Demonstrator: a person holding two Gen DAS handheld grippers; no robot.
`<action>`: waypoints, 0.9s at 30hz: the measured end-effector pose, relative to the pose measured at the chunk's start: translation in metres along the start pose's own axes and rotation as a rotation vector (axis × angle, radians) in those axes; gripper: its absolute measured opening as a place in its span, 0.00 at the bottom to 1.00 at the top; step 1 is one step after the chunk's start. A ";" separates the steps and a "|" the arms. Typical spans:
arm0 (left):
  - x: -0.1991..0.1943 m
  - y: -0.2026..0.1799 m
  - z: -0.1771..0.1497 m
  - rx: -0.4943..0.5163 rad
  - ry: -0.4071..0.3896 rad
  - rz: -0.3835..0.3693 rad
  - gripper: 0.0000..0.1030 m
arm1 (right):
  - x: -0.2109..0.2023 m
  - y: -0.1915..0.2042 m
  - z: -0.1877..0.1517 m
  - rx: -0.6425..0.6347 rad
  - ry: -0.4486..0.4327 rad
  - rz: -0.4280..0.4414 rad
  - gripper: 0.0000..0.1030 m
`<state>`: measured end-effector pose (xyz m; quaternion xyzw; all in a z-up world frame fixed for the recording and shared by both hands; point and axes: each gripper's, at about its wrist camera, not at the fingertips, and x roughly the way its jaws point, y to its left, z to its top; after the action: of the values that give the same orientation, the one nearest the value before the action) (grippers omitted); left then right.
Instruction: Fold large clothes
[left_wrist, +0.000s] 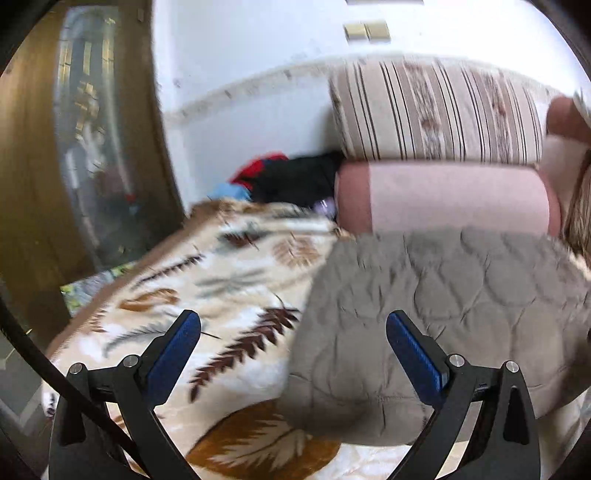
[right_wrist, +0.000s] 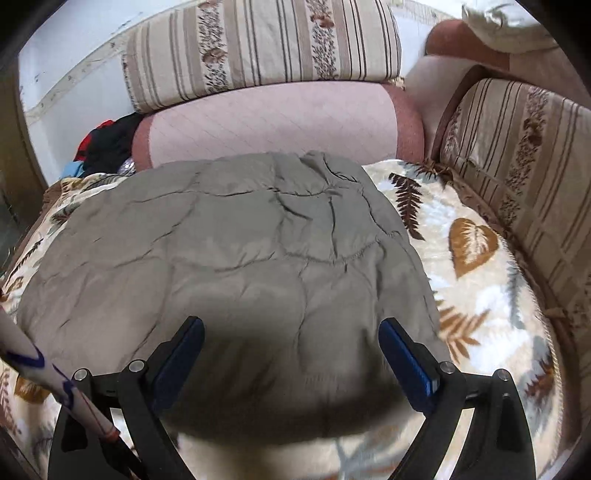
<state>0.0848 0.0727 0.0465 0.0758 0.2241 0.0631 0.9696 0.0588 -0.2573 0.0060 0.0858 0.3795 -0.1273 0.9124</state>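
On the leaf blanket (right_wrist: 476, 258) — grey quilted jacket (right_wrist: 229, 251), unlabelled.

I'm looking at a grey quilted jacket (right_wrist: 229, 258), matt padded cloth with stitched curved seams and soft creases. Under it the blanket (right_wrist: 476, 295) reads as plush fleece, leaf-printed, slightly fuzzy. My left gripper (left_wrist: 293, 354) and right gripper (right_wrist: 291, 354) show matt black plastic arms, ribbed blue pads (left_wrist: 177, 354) with a rubbery look, and small shiny metal pins. The striped cushion (right_wrist: 258, 48) is woven cloth; the pink bolster (right_wrist: 273, 122) is smooth quilted fabric. On the left I see a door (left_wrist: 33, 184), glossy brown wood.
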 end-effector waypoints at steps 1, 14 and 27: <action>-0.014 0.004 0.002 -0.021 -0.019 -0.001 0.97 | -0.009 0.003 -0.006 -0.002 0.002 0.001 0.95; -0.075 0.006 -0.031 -0.076 0.167 -0.235 0.99 | -0.074 0.024 -0.063 -0.100 0.026 -0.087 0.95; -0.096 -0.021 -0.087 -0.006 0.327 -0.275 0.99 | -0.092 0.031 -0.117 -0.147 0.096 -0.117 0.95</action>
<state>-0.0379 0.0468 0.0067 0.0302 0.3867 -0.0577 0.9199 -0.0731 -0.1831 -0.0081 0.0023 0.4354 -0.1477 0.8880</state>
